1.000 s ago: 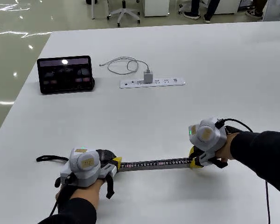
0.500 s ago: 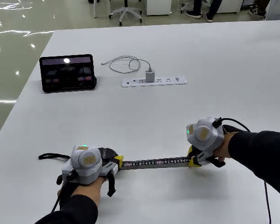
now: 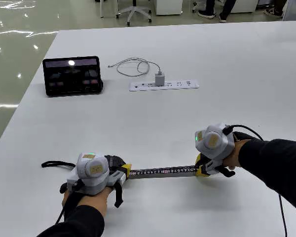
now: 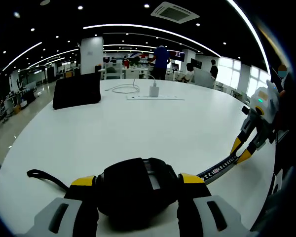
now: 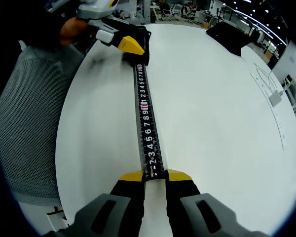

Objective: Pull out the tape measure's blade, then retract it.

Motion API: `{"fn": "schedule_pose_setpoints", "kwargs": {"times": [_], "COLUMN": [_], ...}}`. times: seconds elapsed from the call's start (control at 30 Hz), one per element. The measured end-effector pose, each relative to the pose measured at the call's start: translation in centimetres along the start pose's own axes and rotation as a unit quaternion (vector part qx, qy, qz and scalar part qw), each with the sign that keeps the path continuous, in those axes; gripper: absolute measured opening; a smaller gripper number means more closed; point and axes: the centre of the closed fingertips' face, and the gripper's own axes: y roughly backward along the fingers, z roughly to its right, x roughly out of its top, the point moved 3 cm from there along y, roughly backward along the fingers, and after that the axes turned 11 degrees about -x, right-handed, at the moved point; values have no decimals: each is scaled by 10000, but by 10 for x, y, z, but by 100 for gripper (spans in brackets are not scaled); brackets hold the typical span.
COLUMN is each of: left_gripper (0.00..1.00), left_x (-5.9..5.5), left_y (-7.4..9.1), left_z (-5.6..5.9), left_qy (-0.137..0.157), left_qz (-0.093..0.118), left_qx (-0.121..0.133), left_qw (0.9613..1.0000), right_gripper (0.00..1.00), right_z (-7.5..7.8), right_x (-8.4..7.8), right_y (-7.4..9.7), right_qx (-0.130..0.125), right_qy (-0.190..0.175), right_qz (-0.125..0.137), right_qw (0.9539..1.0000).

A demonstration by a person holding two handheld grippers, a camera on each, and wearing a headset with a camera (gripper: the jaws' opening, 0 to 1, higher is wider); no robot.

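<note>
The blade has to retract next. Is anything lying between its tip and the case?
Nothing visible: the blade runs over bare table from the right gripper straight to the case in the left gripper.

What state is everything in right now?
Tape measure case: held on the table.
Blade: pulled out, lying flat.
Left gripper: shut on tape measure case.
Right gripper: shut on blade.
Tablet: screen lit.
Charger: plugged into power strip.
</note>
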Motion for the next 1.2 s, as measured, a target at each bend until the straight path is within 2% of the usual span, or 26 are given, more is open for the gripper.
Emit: {"fn": "schedule_pose_setpoints", "kwargs": {"times": [1.2], "left_gripper": [61], "left_x": [0], "left_y": [-1], "left_z": [0], "left_qy": [19], "left_qz": [-13], "left_qx": [-42], "left_qw": [10000], "right_gripper": [11], "right_z": [-5], "right_x": [20], "right_y": [-10], "right_qx": [31], "right_qy": [14], "right_qz": [155], "right_qw": [9999]}}
